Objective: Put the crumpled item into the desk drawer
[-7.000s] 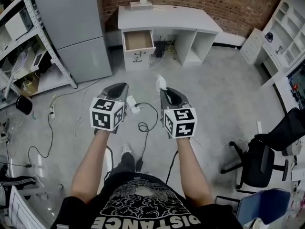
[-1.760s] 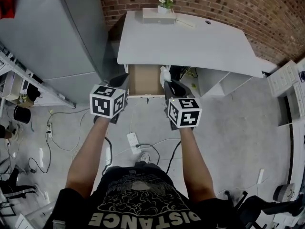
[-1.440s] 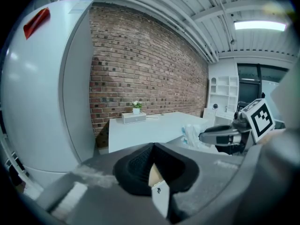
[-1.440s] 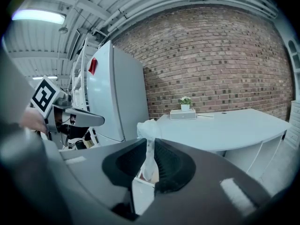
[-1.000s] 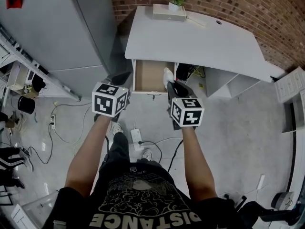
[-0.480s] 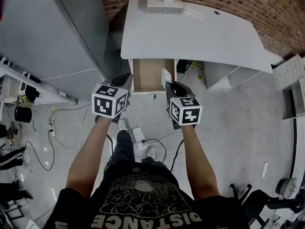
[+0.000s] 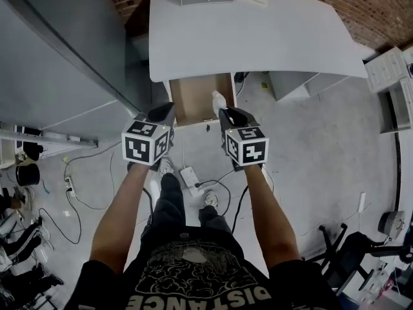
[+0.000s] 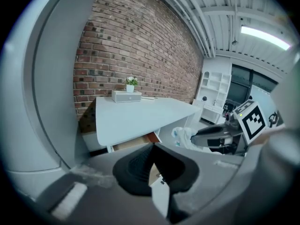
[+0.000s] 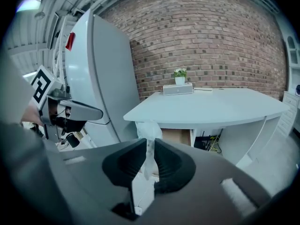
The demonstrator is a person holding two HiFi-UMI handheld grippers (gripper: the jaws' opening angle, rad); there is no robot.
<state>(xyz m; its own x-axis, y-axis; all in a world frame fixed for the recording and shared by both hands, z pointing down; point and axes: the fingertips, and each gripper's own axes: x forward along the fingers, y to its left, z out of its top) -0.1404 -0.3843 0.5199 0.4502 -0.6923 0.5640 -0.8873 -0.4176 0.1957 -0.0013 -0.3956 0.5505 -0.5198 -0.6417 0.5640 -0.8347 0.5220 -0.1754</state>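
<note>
Closing in on the smooth white curved-edge desk point(image 7: 258, 31), I am bringing both tools lower than a second ago, so its open brown-bottomed box drawer point(image 7: 193, 99) is now lying just ahead. My right gripper point(image 7: 222, 113) is pinching the crumpled white papery wad point(image 7: 218, 100) between ribbed black pads point(image 9: 126, 165), hovering at the drawer's right front corner. My left gripper point(image 7: 162, 113) is travelling closed and empty.

Bright and even, with a cool grey cast. Lit from above by a ceiling light strip point(image 8: 263, 35), blown out to white glare. Softly shadowed beneath the surface point(image 7: 251, 34). Heavily bent at the edges and dark in the corners of both gripper views; blurred up close, sharper farther off.
</note>
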